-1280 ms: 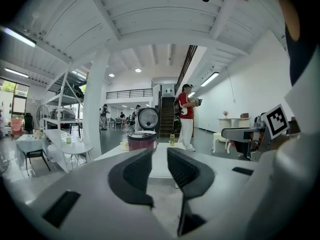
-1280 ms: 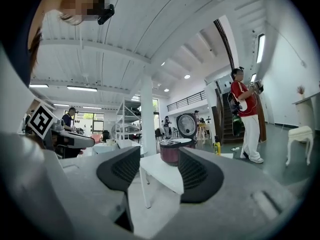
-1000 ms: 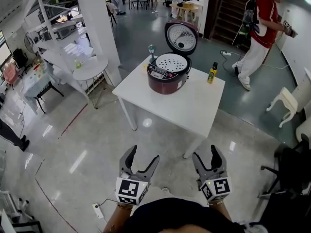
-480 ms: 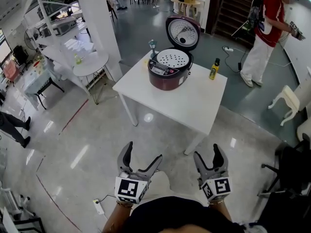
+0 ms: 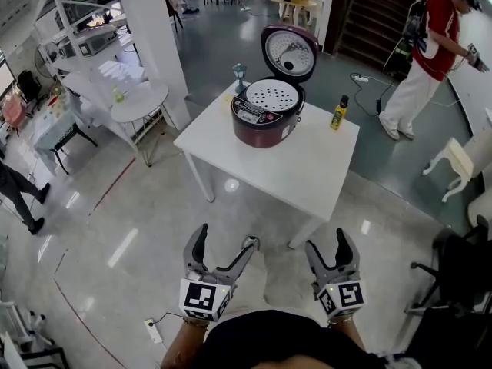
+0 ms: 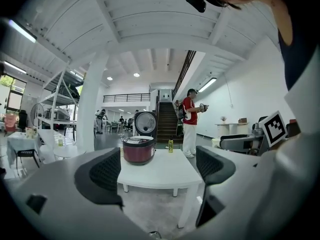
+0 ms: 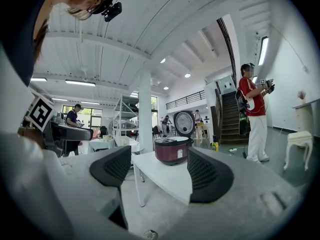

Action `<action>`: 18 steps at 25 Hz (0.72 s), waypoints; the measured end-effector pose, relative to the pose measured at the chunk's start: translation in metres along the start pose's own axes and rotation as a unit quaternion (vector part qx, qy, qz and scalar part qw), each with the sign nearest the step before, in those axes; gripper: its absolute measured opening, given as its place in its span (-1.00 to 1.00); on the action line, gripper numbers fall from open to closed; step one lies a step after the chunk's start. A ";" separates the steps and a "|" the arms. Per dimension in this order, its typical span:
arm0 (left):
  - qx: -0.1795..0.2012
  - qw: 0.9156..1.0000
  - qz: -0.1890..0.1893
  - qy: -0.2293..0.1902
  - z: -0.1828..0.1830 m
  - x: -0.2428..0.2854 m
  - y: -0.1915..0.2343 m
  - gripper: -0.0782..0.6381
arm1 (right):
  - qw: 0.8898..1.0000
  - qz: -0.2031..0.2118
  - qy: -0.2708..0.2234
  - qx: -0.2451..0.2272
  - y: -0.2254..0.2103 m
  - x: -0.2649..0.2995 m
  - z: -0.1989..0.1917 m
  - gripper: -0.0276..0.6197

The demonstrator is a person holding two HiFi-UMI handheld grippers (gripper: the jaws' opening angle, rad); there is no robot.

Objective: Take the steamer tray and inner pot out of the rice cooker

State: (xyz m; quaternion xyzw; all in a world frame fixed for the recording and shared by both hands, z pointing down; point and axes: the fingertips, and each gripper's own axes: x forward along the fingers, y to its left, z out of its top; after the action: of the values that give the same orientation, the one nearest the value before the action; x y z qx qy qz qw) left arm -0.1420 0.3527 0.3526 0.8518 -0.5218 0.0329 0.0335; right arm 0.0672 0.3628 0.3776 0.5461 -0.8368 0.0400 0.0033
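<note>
Already the rice cooker [image 5: 265, 118] stands with its lid [image 5: 288, 52] swung up, so the white perforated steamer tray [image 5: 271, 97] lies exposed in its mouth, free to be lifted. The inner pot, I judge, sits hidden beneath it. The cooker is towards the far side of the white table [image 5: 307, 167], with a yellow bottle [image 5: 337, 114] nearby. The left gripper [image 5: 225, 238] and right gripper [image 5: 328, 243] are well short of the table. Their jaws have just been opening and grasp nothing, likely readied for the approach.
</note>
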 end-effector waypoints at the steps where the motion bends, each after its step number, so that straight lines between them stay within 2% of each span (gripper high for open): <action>1: 0.001 1.000 -0.002 0.003 0.000 0.006 0.002 0.47 | 1.000 0.005 0.000 0.003 0.000 0.005 0.000 0.12; 8: 0.008 0.999 -0.016 0.030 -0.012 0.048 0.019 0.47 | 1.000 0.014 0.000 0.010 -0.013 0.051 0.000 0.12; 13: -0.010 0.999 -0.013 0.028 -0.003 0.085 0.046 0.47 | 1.000 0.013 -0.001 0.013 -0.026 0.090 0.007 0.12; 18: -0.004 0.999 -0.029 0.042 -0.004 0.123 0.064 0.47 | 1.000 0.001 -0.002 0.014 -0.044 0.130 0.015 0.12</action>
State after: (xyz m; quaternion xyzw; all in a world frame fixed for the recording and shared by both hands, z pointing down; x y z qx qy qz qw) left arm -0.1432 0.2154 0.3688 0.8640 -0.4956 0.0652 0.0599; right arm 0.0561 0.2256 0.3715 0.5457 -0.8364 0.0508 -0.0065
